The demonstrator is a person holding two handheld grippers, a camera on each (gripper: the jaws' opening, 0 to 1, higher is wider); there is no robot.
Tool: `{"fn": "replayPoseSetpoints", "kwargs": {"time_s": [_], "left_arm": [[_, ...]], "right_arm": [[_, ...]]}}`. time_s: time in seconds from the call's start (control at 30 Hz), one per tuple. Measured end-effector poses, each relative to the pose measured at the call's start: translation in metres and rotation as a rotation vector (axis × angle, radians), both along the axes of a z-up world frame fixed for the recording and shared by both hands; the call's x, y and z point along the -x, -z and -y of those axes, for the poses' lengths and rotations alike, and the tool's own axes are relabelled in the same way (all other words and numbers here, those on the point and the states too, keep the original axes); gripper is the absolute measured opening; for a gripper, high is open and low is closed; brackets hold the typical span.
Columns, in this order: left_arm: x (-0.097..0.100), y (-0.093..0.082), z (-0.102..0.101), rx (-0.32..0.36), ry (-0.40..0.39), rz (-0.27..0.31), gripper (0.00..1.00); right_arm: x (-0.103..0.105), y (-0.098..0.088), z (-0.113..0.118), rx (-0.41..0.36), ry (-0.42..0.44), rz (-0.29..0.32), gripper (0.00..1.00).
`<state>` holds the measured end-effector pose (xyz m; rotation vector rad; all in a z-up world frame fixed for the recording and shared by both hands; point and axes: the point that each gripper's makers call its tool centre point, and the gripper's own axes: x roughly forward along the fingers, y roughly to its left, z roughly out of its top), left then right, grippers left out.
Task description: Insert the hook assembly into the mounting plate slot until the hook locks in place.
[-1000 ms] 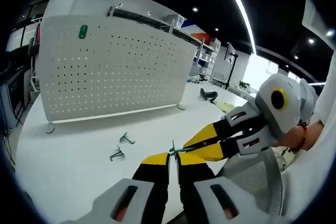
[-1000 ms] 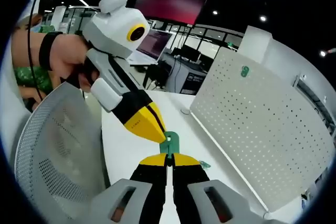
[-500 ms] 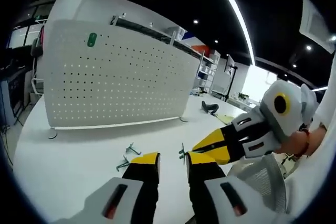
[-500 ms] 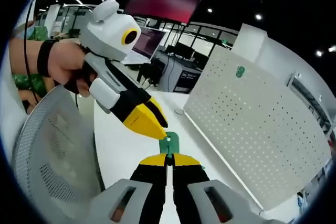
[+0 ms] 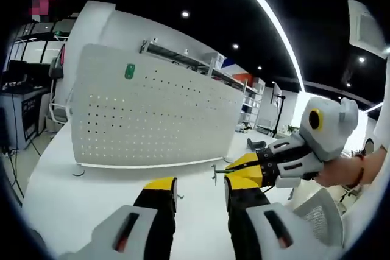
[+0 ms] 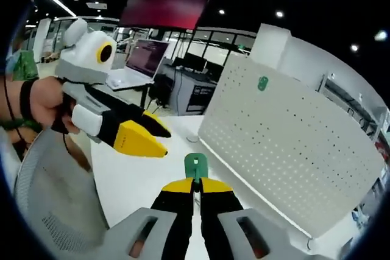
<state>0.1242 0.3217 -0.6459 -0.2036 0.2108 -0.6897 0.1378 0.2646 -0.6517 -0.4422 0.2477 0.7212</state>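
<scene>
Right claw [image 6: 195,182] clenched on half-hidden green hook assembly [image 6: 195,166]; left claw [image 5: 198,188] released.

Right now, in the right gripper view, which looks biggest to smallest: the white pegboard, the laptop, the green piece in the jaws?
1. white pegboard
2. laptop
3. green piece, though nearness to the camera enlarges it

The left gripper [image 5: 200,192] holds its yellow-tipped jaws apart with nothing between them, above a white table [image 5: 73,202]. A white pegboard panel [image 5: 152,120] stands upright on the table, a green plate [image 5: 130,71] near its top left. From the right comes the right gripper [image 5: 239,168], pinching a small green hook piece [image 5: 216,172], held by a person's hand [image 5: 350,172].
</scene>
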Motion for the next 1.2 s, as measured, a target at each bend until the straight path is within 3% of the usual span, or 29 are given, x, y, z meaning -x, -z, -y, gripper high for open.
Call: {"fn": "replayPoseSetpoints", "kwargs": {"time_s": [0.13,0.2,0.3,0.5,0.8,1.2], "left_arm": [[0.001,0.001,-0.011,-0.016,-0.019,0.017,0.4],[0.003,-0.002,-0.016,-0.026,-0.026,0.043,0.44],[0.005,-0.002,-0.023,-0.036,-0.035,0.049,0.46],[0.008,-0.007,-0.035,-0.027,-0.057,0.069,0.49],[0.01,-0.004,-0.044,-0.081,-0.048,0.09,0.56],[0.008,-0.007,-0.048,-0.103,-0.026,0.118,0.66]], "right_arm": [[-0.015,-0.008,0.0,-0.122,0.078,-0.03,0.01],[-0.022,-0.01,0.003,-0.123,0.1,-0.013,0.01],[-0.033,-0.015,0.005,-0.205,0.157,-0.036,0.01],[-0.051,-0.024,0.007,-0.254,0.223,-0.039,0.01],[-0.078,-0.045,0.007,-0.307,0.3,0.025,0.01],[-0.115,-0.071,0.003,-0.384,0.362,0.067,0.01]]}}
